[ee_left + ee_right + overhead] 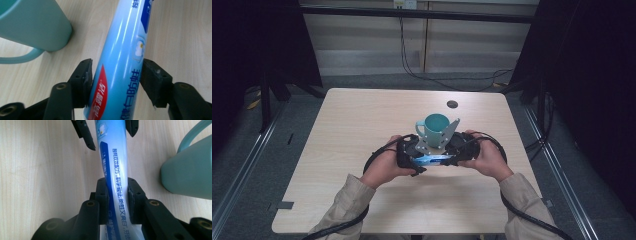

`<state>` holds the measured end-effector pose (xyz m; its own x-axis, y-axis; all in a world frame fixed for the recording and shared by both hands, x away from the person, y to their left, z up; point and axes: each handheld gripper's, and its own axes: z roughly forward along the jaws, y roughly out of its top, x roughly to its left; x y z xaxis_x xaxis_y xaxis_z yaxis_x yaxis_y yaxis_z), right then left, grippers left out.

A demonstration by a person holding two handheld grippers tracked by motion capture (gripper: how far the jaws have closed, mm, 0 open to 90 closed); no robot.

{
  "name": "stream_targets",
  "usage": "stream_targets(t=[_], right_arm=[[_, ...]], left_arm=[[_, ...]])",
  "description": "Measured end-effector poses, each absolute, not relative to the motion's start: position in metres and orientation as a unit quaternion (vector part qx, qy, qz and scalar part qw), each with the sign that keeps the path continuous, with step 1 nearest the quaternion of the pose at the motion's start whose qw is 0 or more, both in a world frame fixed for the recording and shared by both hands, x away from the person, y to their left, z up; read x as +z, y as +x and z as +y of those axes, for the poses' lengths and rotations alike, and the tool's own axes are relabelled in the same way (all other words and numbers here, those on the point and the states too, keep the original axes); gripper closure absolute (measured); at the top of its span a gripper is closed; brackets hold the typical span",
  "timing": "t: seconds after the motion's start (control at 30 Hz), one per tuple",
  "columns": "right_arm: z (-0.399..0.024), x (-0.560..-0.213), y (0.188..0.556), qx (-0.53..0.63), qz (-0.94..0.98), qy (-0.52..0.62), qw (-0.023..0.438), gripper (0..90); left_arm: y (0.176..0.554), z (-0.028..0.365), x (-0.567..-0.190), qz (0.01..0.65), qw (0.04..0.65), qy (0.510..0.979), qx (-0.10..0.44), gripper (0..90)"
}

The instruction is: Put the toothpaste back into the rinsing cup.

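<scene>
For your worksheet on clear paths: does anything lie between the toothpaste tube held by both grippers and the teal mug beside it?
Nothing visible does. The toothpaste tube is clamped by the left gripper and the right gripper, and bare tabletop separates it from the teal mug.

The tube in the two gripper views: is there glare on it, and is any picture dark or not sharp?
Left gripper view: long white glare streaks run along the tube; the mug is soft. Right gripper view: a pale sheen on the tube, print sharp, the near jaws blurred. High view: the table is lit, the sides of the room nearly black.
</scene>
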<state>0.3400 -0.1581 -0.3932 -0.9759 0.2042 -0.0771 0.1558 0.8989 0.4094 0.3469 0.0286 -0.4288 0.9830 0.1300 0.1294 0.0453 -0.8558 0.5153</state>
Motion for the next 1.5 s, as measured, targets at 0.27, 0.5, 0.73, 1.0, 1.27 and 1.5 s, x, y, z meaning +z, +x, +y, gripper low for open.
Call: stream_targets(t=[0.27, 0.5, 0.73, 1.0, 1.27, 1.5], right_arm=[[-0.154, -0.397, 0.338, 0.204, 0.974, 0.075, 0.056, 74.5], [-0.148, -0.396, 0.336, 0.204, 0.976, 0.051, 0.057, 73.8], [-0.149, -0.399, 0.334, 0.225, 0.972, 0.041, 0.049, 66.1], [-0.155, -0.391, 0.335, 0.272, 0.958, 0.065, 0.068, 40.1], [-0.173, -0.388, 0.339, 0.303, 0.942, 0.116, 0.089, 25.5], [-0.193, -0.384, 0.342, 0.326, 0.925, 0.163, 0.106, 20.5]], left_arm=[[0.346, 0.028, -0.432, 0.032, 0.24, 0.968, 0.072, 53.2], [0.343, 0.026, -0.434, 0.04, 0.214, 0.975, 0.054, 58.8], [0.34, 0.029, -0.429, 0.064, 0.194, 0.979, 0.022, 68.6], [0.341, 0.037, -0.435, 0.079, 0.199, 0.977, 0.013, 72.1], [0.344, 0.047, -0.43, 0.105, 0.207, 0.972, 0.024, 72.3], [0.348, 0.059, -0.43, 0.132, 0.213, 0.968, 0.026, 72.3]])
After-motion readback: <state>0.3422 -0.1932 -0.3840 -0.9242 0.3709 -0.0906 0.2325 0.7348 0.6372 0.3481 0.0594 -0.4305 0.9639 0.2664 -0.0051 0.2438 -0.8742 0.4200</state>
